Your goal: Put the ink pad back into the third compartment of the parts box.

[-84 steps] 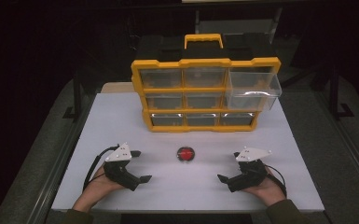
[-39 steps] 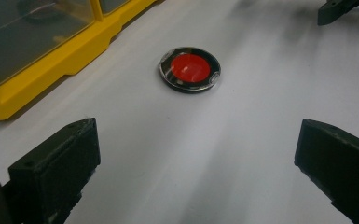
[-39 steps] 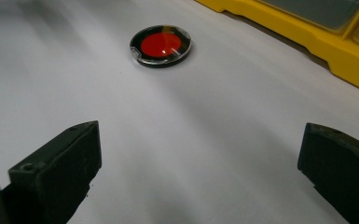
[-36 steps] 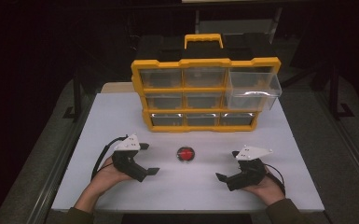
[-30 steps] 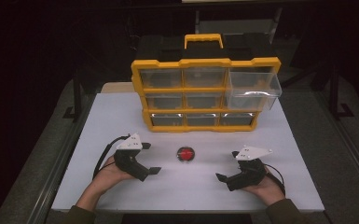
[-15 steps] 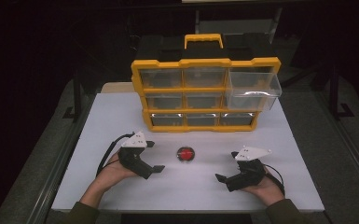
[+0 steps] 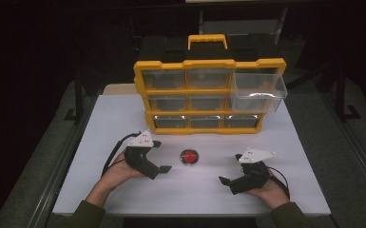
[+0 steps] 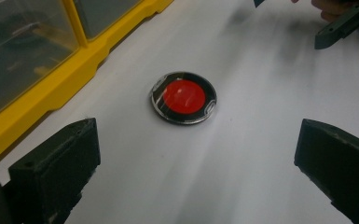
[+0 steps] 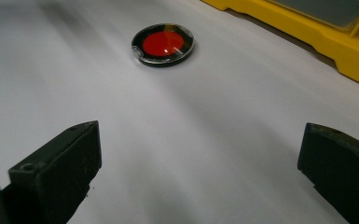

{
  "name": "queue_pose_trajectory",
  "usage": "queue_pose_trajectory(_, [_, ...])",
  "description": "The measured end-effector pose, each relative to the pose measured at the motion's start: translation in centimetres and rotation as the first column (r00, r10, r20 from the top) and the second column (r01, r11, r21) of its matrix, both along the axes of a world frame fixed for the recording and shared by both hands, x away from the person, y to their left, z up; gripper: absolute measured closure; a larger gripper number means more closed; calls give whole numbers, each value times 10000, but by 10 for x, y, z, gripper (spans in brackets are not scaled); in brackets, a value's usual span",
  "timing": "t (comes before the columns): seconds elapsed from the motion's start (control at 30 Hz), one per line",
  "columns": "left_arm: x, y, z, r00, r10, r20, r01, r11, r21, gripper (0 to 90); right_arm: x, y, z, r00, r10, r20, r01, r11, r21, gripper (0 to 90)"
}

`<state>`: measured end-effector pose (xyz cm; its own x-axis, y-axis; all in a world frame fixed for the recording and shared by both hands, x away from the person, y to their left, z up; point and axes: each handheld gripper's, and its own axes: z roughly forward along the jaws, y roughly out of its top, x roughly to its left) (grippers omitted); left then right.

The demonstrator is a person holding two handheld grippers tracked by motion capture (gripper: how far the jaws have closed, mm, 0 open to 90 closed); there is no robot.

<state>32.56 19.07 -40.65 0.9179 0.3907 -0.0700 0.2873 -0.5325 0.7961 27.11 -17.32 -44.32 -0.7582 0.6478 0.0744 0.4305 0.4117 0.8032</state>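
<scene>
A small round disc (image 7: 189, 156), red in the middle with a black rim, lies flat on the white table (image 7: 114, 118). My left gripper (image 7: 161, 156) is just left of it, open, its jaws pointing at the disc (image 8: 183, 97) and standing wide on either side of the line to it, apart from it. My right gripper (image 7: 230, 168) rests lower right of the disc, open and holding nothing. The disc (image 9: 163, 44) lies well ahead of the right jaws. A yellow organizer (image 7: 209, 90) with clear drawers stands behind.
The organizer's top right drawer (image 7: 259, 90) is pulled out toward me. Its yellow base (image 8: 51, 88) runs close along the left of the left gripper's path, and also appears as a yellow edge (image 9: 307, 32). Dark floor surrounds the table.
My left gripper has lifted and moved right toward the disc, now just beside it. The right gripper and the disc have stayed put.
</scene>
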Motion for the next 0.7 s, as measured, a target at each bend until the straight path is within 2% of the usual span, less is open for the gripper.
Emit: queue_pose_trajectory(0.7, [9,-15,5,9996,-208,173,207,9998,53,0,0,0,0,10000,26,13,-26,10000,14,0])
